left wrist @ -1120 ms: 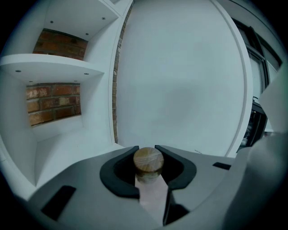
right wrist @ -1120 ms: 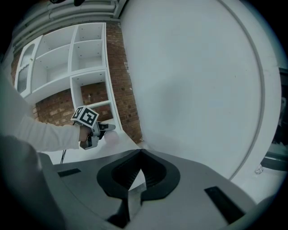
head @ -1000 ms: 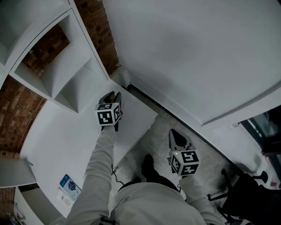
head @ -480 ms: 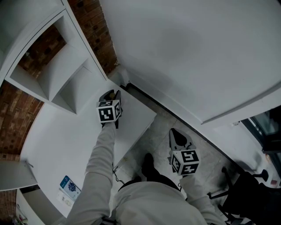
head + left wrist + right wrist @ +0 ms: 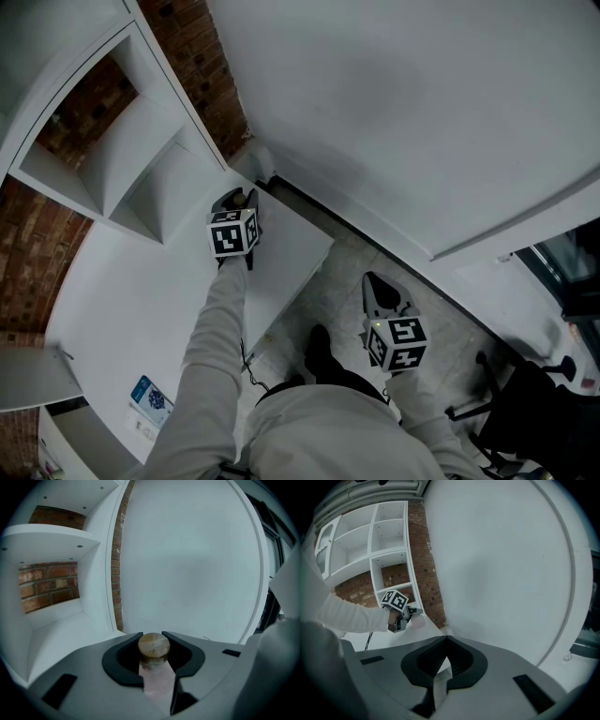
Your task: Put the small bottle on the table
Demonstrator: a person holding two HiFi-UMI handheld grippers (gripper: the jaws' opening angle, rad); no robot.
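Note:
The small bottle (image 5: pixel 153 648), pinkish with a round cork stopper, stands upright between the jaws of my left gripper (image 5: pixel 152 634). The jaws are opening, but their pads still touch the bottle's sides. In the head view the left gripper (image 5: pixel 236 202) is over the far right corner of the white table (image 5: pixel 131 309), and the cork (image 5: pixel 240 198) peeks out beyond the marker cube. My right gripper (image 5: pixel 380 291) hangs off the table over the floor. In its own view its fingertips (image 5: pixel 446 638) meet with nothing between them, and the left gripper (image 5: pixel 412 613) shows at a distance.
A white shelf unit (image 5: pixel 122 159) with open compartments stands at the table's far left, with a brick wall (image 5: pixel 202 56) behind it. A large white wall (image 5: pixel 403 112) runs along the right. A blue packet (image 5: pixel 150 396) lies near the table's front edge. A dark chair (image 5: pixel 525 403) stands at the lower right.
The left gripper with the bottle has edged slightly farther over the table. The right gripper has hardly moved.

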